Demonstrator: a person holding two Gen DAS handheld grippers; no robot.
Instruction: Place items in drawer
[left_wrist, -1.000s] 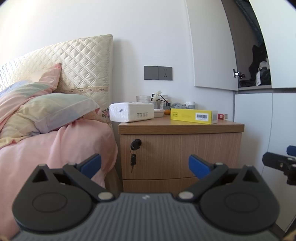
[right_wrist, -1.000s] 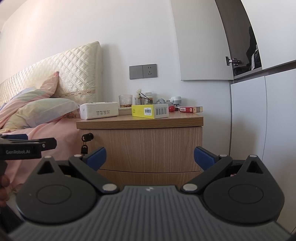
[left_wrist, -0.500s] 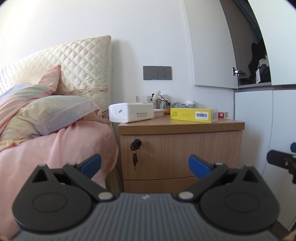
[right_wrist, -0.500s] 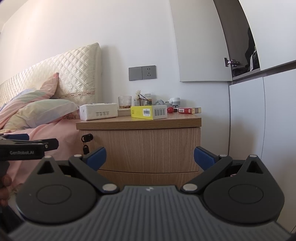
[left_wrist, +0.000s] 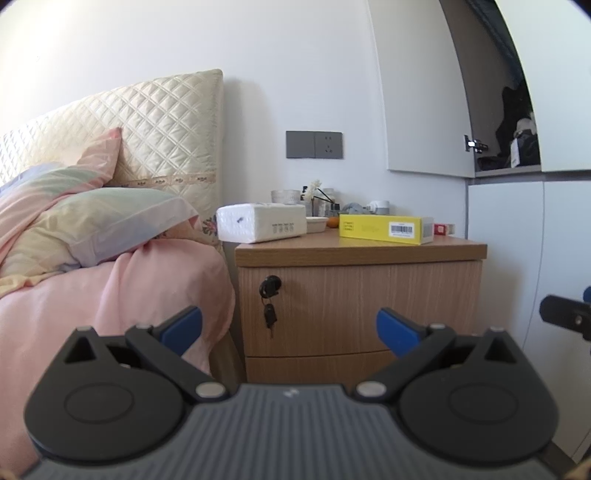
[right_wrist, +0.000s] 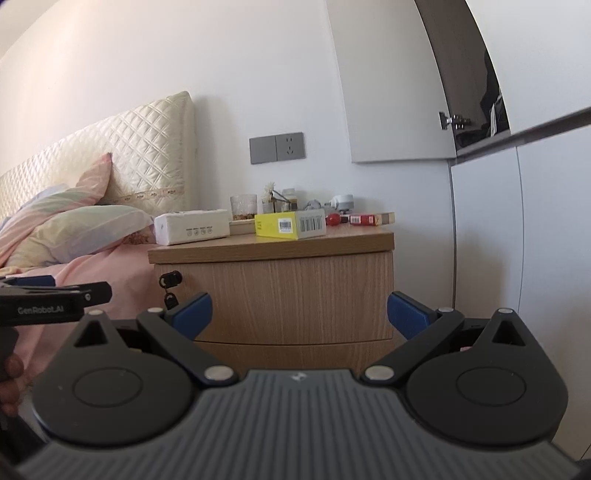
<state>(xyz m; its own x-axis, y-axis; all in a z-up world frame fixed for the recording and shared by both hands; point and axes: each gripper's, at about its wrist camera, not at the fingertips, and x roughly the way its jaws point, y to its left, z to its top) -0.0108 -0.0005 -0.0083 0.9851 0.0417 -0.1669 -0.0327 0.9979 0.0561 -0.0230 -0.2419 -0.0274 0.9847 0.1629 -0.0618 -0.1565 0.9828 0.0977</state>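
A wooden nightstand (left_wrist: 360, 251) (right_wrist: 273, 247) stands ahead with its top drawer (left_wrist: 362, 306) (right_wrist: 280, 295) shut and a key (left_wrist: 269, 315) hanging from the lock. On top lie a white tissue pack (left_wrist: 261, 222) (right_wrist: 192, 226), a yellow box (left_wrist: 384, 229) (right_wrist: 291, 224) and a red pack (right_wrist: 371, 219). My left gripper (left_wrist: 289, 326) is open and empty, short of the drawer front. My right gripper (right_wrist: 299, 312) is open and empty, also short of it.
A bed with pink bedding (left_wrist: 110, 295) and pillows sits left of the nightstand. White wardrobe doors (left_wrist: 535, 258) stand to the right, one upper door ajar. Cups, bottles and a small red ball (right_wrist: 333, 219) crowd the back of the nightstand top.
Both views have sunk slightly, so the nightstand top now shows nearly edge-on. Both grippers stay open.
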